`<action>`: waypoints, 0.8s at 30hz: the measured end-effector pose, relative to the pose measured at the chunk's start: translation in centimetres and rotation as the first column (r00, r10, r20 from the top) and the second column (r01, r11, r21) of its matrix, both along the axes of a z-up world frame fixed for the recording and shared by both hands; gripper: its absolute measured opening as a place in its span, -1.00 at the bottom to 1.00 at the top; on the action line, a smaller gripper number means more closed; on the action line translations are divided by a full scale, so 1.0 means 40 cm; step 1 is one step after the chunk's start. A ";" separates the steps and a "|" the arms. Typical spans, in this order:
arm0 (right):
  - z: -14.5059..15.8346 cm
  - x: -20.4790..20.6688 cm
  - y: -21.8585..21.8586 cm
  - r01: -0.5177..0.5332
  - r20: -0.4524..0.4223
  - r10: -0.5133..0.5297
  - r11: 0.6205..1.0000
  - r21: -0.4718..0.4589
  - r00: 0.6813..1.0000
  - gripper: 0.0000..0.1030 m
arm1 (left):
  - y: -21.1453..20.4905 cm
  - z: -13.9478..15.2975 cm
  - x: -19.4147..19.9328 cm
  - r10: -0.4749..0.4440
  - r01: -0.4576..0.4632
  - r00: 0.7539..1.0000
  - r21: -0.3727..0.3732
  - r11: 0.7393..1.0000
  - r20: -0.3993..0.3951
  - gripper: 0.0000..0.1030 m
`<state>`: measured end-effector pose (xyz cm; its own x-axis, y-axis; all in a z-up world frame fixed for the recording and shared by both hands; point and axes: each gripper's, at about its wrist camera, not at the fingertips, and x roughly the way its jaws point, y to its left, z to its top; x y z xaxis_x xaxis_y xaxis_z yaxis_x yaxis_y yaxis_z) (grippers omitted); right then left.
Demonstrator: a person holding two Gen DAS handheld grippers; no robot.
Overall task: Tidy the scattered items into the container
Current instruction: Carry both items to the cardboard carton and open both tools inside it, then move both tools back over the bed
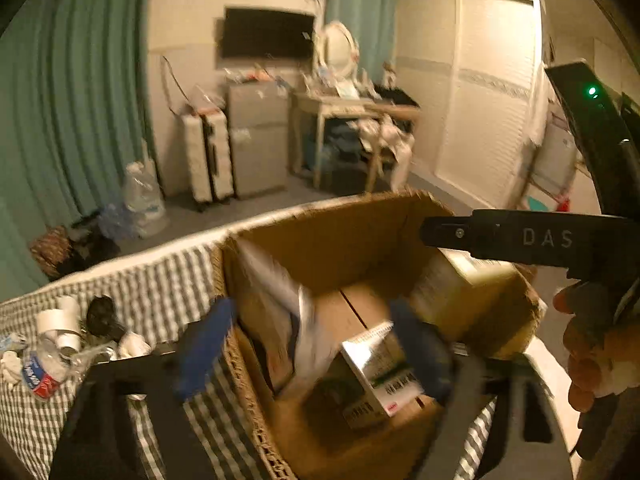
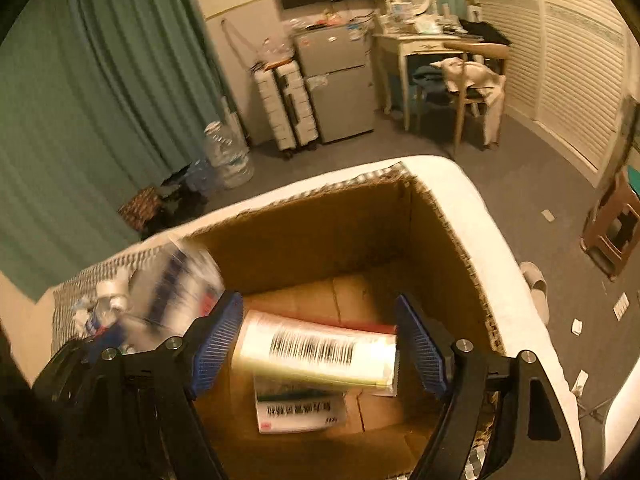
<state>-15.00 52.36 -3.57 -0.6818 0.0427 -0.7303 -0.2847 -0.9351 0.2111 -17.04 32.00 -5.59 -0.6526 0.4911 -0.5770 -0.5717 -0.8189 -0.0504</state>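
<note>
Both grippers over cardboard box (image 2: 304, 236) on bed. L gripper (image 1: 316, 344) jaws wide, nothing gripped; blurred white packet (image 1: 280, 300) inside box. R gripper (image 2: 320, 344) jaws apart, barcoded box (image 2: 316, 350) betw pads, contact unclear. Bottles, cups (image 1: 60, 328) on striped sheet (image 1: 168, 284).

an open brown cardboard box (image 2: 360, 232) sits on a striped bed, holding a white carton with a barcode (image 2: 316, 350) lying tilted over a flat white packet with green print (image 2: 300, 412). left of the box lie a crushed plastic bottle (image 1: 40, 372) and white tape rolls (image 1: 56, 320).
</note>
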 end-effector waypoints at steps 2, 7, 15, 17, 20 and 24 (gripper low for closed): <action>0.010 0.005 -0.008 0.016 -0.021 -0.016 1.000 0.000 1.000 0.63 | -0.012 0.014 0.001 0.005 -0.005 1.000 0.019 1.000 -0.001 0.97; 0.047 0.031 -0.026 0.014 -0.064 -0.015 1.000 -0.012 0.998 0.63 | -0.058 0.064 0.018 0.062 -0.062 0.998 -0.010 0.998 -0.014 0.97; 0.144 0.087 -0.126 -0.038 -0.106 0.041 0.999 0.024 0.994 0.63 | -0.216 0.183 0.074 0.205 -0.206 0.977 -0.014 0.978 -0.067 0.98; 0.167 0.111 -0.171 -0.062 -0.122 0.066 0.997 0.035 0.990 0.63 | -0.269 0.206 0.090 0.239 -0.240 0.968 -0.004 0.971 -0.074 0.99; 0.194 0.143 -0.243 -0.103 -0.143 0.109 0.994 0.044 0.984 0.63 | -0.363 0.236 0.113 0.296 -0.296 0.952 0.011 0.955 -0.075 1.00; 0.209 0.165 -0.349 -0.163 -0.150 0.167 0.986 0.041 0.975 0.63 | -0.506 0.256 0.140 0.379 -0.379 0.921 0.022 0.925 -0.083 1.00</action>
<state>-8.38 38.42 4.77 -0.7841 -0.0603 -0.6177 -0.0929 -0.9726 0.2129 -11.45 11.77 4.66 -0.8368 0.2005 -0.5095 -0.2209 -0.9751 -0.0209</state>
